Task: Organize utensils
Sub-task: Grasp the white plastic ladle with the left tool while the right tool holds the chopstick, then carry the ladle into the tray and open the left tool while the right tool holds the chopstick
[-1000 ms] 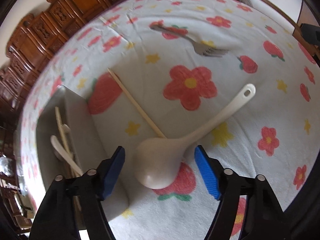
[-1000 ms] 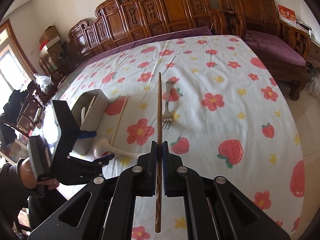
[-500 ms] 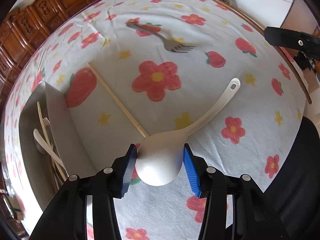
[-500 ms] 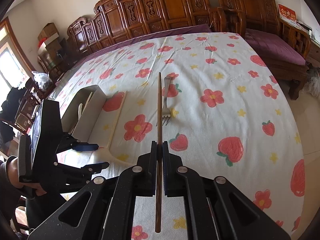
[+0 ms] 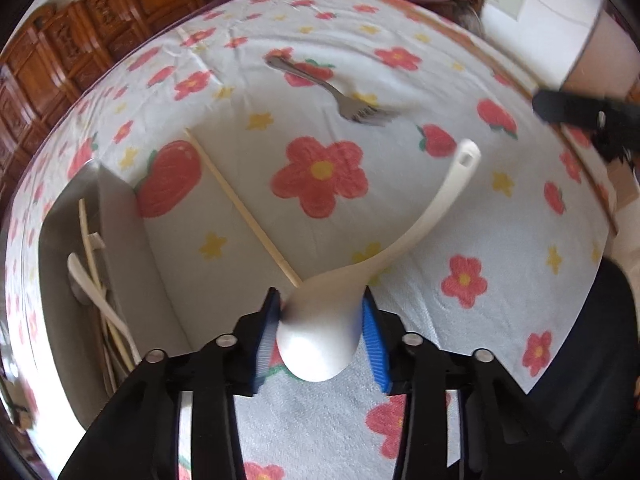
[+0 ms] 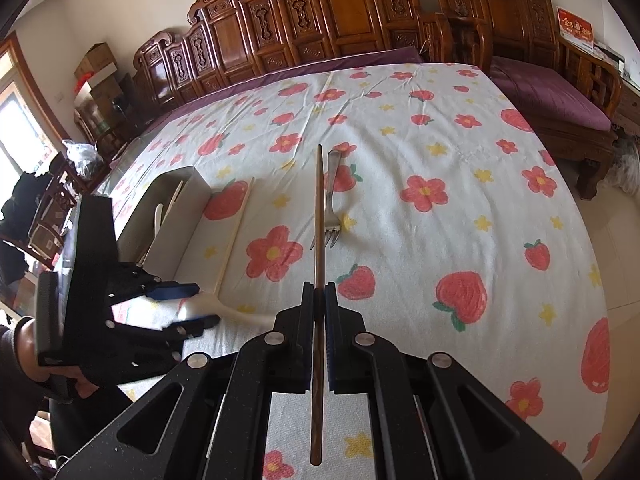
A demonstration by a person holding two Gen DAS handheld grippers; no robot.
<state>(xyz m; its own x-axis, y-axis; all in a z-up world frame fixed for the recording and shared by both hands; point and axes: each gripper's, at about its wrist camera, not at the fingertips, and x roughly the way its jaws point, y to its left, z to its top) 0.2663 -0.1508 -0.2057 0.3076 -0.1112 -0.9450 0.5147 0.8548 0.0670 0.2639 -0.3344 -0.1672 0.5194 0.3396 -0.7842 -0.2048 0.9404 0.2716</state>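
Clamped between the blue pads of the left gripper is the bowl of a white ladle; the jaws have just been closing onto it, and its handle is angled up over the flowered tablecloth. Just beside the bowl, a pale chopstick is laid on the cloth, next to the grey utensil tray, where a white spoon and more sticks are kept. A brown chopstick is gripped tight by the right gripper. Farther off, a metal fork is seen flat on the cloth.
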